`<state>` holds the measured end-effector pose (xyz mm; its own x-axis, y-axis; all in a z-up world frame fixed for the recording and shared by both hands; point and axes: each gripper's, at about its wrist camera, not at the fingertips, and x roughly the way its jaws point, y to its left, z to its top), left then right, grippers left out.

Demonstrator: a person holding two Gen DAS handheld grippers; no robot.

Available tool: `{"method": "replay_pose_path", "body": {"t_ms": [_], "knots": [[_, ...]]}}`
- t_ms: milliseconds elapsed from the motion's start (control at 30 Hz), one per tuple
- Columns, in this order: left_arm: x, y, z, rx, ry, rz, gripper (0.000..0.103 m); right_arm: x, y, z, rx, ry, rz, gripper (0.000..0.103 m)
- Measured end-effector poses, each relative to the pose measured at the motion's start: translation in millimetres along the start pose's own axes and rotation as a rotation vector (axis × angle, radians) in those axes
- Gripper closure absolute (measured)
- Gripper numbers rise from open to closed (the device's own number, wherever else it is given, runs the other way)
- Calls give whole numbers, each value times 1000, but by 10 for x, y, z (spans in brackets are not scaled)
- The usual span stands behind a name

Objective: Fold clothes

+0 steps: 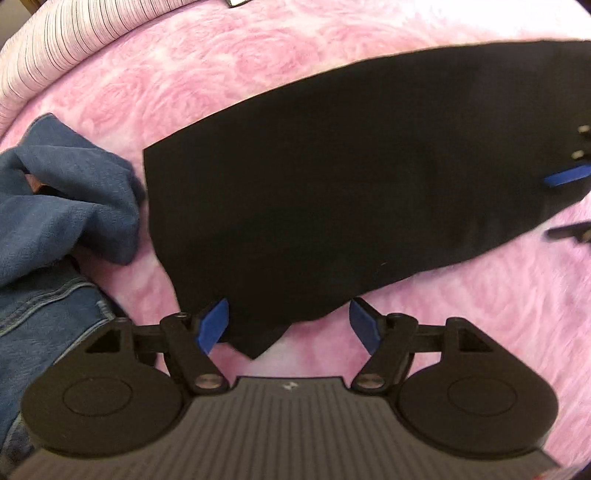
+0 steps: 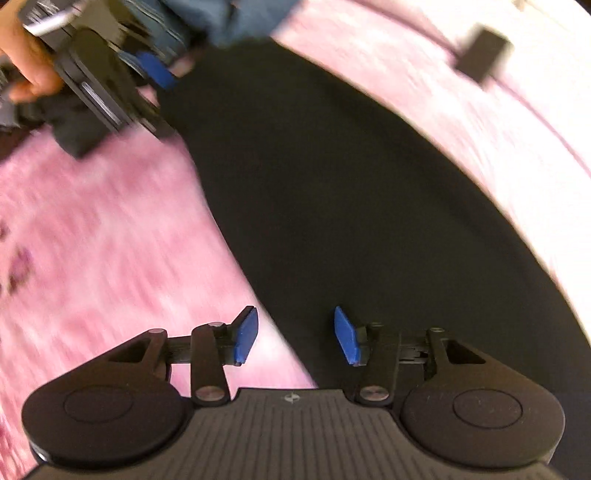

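Note:
A black garment (image 1: 332,177) lies flat across a pink fluffy blanket (image 1: 221,66). My left gripper (image 1: 290,326) is open, its blue pads (image 1: 212,325) straddling the garment's near corner without pinching it. In the right wrist view the same black garment (image 2: 351,192) runs away from me. My right gripper (image 2: 295,336) is open over the garment's near edge, with one blue pad (image 2: 246,334) above the blanket (image 2: 92,229). The left gripper (image 2: 110,85) shows at the far end, held by a hand (image 2: 27,62). The right gripper's blue pad (image 1: 565,177) shows at the left view's right edge.
Blue clothes, a soft top (image 1: 62,192) and denim (image 1: 48,306), are heaped left of the black garment. A striped pink sheet (image 1: 74,33) borders the blanket at the back. A dark blurred box (image 2: 484,53) sits beyond the blanket's far edge.

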<state>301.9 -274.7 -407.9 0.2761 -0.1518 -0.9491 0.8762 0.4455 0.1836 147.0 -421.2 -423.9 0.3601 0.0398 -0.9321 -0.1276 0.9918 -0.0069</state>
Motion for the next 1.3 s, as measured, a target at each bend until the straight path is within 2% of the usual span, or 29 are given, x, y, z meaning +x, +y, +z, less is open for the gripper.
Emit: {"method": "replay_pose_path", "body": {"t_ms": [133, 200, 300, 433, 600, 700, 800, 867, 933, 1067, 1200, 1233, 1300], "knots": [[-245, -168, 6, 28, -32, 67, 35, -336, -212, -468, 167, -12, -94, 52], [-369, -273, 19, 45, -50, 98, 34, -573, -457, -822, 272, -40, -152, 52], [-561, -615, 121, 87, -84, 98, 33, -927, -826, -1353, 429, -83, -238, 47], [-836, -1316, 377, 175, -159, 75, 28, -1400, -1317, -2062, 638, -140, -354, 43], [-1154, -2536, 708, 296, -269, 16, 28, -1979, -1951, -2976, 904, -217, -488, 35], [-1271, -3450, 871, 396, -336, -16, 25, -2150, -2528, -3784, 1098, -308, -443, 35], [-1261, -4467, 1054, 561, -389, -45, 25, -2251, -3042, -4441, 1221, -405, -413, 35], [-1214, -5052, 1177, 686, -404, -38, 25, -2251, -3347, -4795, 1307, -498, -346, 35], [-1164, -5510, 1298, 791, -417, -31, 25, -2124, -3566, -4991, 1361, -539, -275, 35], [-908, -5863, 1603, 881, -405, -16, 25, -1820, -3884, -5251, 1435, -595, -158, 34], [-668, -5934, 1948, 850, -356, -30, 25, -1573, -4059, -5320, 1475, -696, -76, 32], [-614, -5931, 2011, 846, -345, -29, 25, -1547, -4100, -5353, 1503, -720, -58, 33], [-552, -5916, 2082, 842, -327, -33, 25, -1529, -4141, -5369, 1553, -745, -31, 45]]}}
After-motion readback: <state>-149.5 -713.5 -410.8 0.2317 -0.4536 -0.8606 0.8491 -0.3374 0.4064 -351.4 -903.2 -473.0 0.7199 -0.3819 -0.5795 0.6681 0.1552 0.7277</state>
